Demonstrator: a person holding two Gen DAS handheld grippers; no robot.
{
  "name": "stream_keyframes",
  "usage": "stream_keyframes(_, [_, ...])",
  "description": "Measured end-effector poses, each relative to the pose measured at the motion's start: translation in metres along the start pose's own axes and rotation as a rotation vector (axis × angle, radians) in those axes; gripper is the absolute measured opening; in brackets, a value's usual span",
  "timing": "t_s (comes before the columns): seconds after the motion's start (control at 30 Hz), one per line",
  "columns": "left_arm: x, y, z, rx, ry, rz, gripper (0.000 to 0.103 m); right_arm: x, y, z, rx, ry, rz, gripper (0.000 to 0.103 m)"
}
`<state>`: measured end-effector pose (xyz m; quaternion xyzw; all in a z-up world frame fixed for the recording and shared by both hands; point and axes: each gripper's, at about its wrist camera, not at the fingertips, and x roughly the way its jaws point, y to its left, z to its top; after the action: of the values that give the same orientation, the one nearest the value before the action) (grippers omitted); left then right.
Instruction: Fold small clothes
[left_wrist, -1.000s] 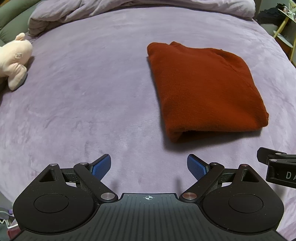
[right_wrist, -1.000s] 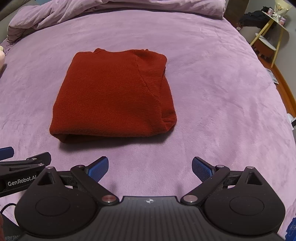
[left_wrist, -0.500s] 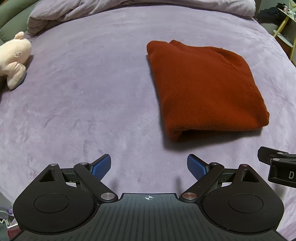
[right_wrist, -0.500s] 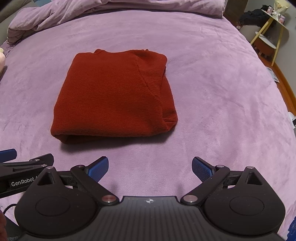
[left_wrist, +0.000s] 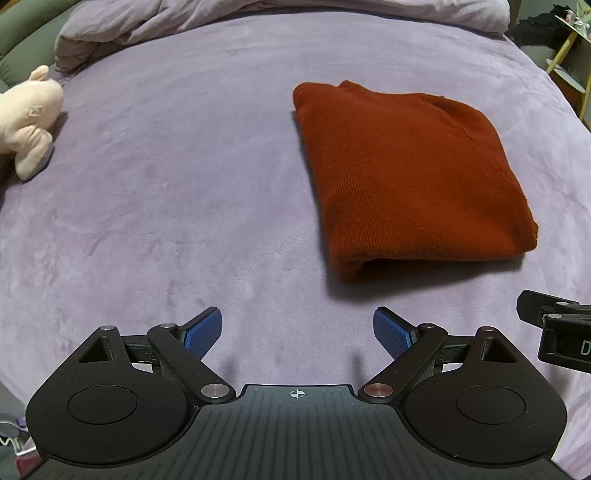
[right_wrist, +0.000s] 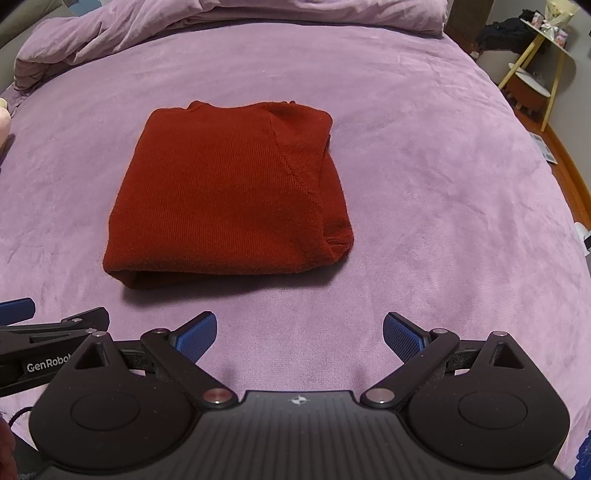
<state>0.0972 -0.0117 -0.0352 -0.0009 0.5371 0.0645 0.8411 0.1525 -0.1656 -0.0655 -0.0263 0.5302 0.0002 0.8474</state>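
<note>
Right wrist view: we keep both grippers (right_wrist: 299, 334) (left_wrist: 297, 332) spread wide, empty; folded red sweater (right_wrist: 225, 195) sits unmoved.

A bed (left_wrist: 177, 192) covered in a soft lilac plush blanket (right_wrist: 424, 155) fills most of both views. Along its far edge lies a bunched-up duvet (left_wrist: 258, 14) in the same pale purple, its folds spilling toward the far left corner. At the left side of the bed rests a pale pink plush toy (left_wrist: 27, 118), lying on the blanket. Beyond the far right corner stands a side table with yellow legs (right_wrist: 543, 62), carrying small items too blurred to identify, and a strip of wooden floor (right_wrist: 569, 162) shows to the right.
</note>
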Motion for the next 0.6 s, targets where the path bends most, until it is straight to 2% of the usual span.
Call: stream_keyframes(0.6, [-0.001,-0.0006,0.001,0.001,-0.002,-0.001,0.093,-0.001,-0.0004,0.0005,0.004,-0.001,-0.002,0.097])
